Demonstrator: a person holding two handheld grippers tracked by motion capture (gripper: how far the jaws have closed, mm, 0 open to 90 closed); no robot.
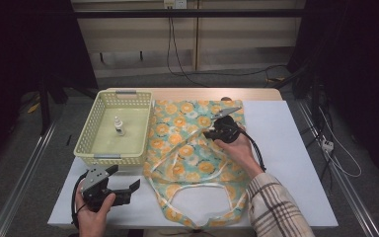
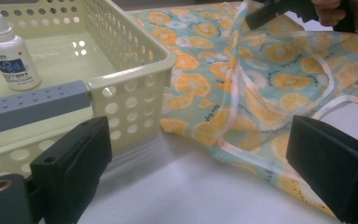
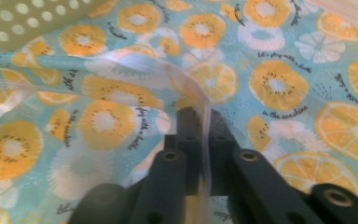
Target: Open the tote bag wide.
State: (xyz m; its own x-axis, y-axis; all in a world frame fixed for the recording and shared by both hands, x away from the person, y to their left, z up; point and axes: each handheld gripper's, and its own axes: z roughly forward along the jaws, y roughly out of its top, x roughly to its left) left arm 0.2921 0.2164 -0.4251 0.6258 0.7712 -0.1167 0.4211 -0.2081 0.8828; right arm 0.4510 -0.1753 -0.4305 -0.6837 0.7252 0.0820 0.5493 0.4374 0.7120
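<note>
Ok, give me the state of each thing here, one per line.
Apron: spread flat on the table, one edge lifted.
Right gripper: shut on apron edge.
Left gripper: open, holding nothing.
Basket: upright, on the table.
Small bottle: upright in the basket, capped.

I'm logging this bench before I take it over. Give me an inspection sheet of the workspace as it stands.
Surface: white table, wooden strip along the far edge.
Job's things: orange-print cloth bag lies flat, one edge lifted.
Clutter: yellow basket holding a small white bottle.
Grippers: right tongs shut on the bag's edge; left tongs open, empty, near the basket.
Cables: one trails from each tool; more hang at the back wall and lie on the floor at the right.
Surroundings: dark room, grey floor, metal rails.
</note>
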